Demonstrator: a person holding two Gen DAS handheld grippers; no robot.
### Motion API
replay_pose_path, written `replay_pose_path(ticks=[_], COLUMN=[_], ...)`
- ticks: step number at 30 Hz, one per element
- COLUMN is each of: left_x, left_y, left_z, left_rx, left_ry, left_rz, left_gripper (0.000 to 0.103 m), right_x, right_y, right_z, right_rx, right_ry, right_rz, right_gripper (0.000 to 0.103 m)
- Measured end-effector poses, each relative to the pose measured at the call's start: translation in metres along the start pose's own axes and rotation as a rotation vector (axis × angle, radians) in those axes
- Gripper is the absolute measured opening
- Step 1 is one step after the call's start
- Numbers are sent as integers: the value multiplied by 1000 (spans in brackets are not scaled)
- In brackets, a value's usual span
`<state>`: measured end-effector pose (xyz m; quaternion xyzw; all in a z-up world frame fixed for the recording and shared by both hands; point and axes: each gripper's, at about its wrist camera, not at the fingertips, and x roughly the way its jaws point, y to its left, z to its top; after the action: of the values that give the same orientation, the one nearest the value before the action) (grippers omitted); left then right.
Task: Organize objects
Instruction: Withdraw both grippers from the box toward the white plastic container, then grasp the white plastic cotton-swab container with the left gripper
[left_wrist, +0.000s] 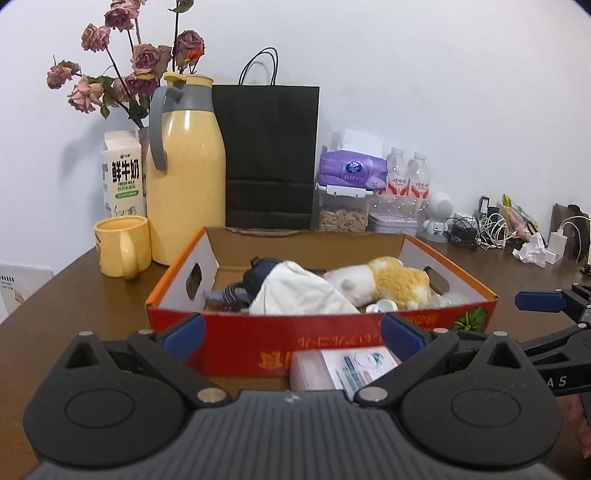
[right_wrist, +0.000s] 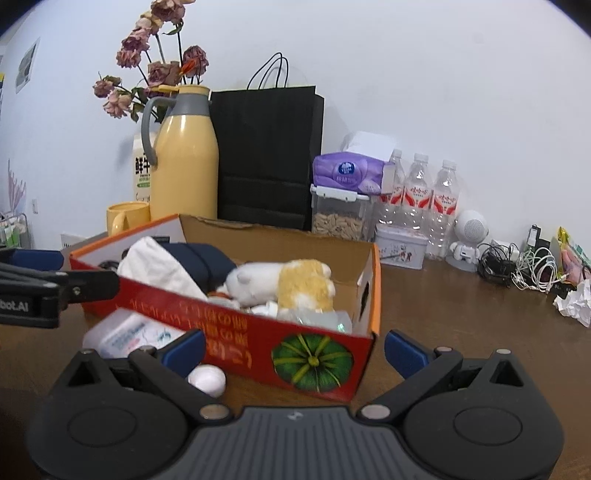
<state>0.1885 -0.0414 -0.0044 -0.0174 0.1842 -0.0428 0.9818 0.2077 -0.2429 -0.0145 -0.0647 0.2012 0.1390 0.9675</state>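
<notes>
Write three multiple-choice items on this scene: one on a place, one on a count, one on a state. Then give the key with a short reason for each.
1. Where is the plush toy?
A. inside the cardboard box
B. on the table beside the mug
C. in the black bag

2. How many water bottles stand by the wall in the right wrist view?
A. one
B. three
C. five

3. How is the right gripper?
A. shut on a toy
B. shut on the box
C. open, holding nothing

Key:
1 A, the plush toy lies within the box walls next to a white cloth.
2 B, three clear bottles with red labels stand side by side.
3 C, its blue pads are wide apart, with nothing between them.
</notes>
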Motion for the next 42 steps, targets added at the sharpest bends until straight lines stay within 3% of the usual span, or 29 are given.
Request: replay_pose_path(ticks=[27,34,42], left_x=[4,21,45], left_y=[-33,-46,-47], left_z=[-29,-26,-21], left_rx=[0,-16,-56], left_ry=[162,181,215], left_rz=[-58,-28,62], left_gripper=[103,103,103], right_x=[-1,3,7], right_y=[-22,-26,-29], right_z=[-18,-20,-22], right_rx=[60,78,92], right_ry=[88,111,133], right_rz=[-80,-103,-121], right_gripper=[103,103,103])
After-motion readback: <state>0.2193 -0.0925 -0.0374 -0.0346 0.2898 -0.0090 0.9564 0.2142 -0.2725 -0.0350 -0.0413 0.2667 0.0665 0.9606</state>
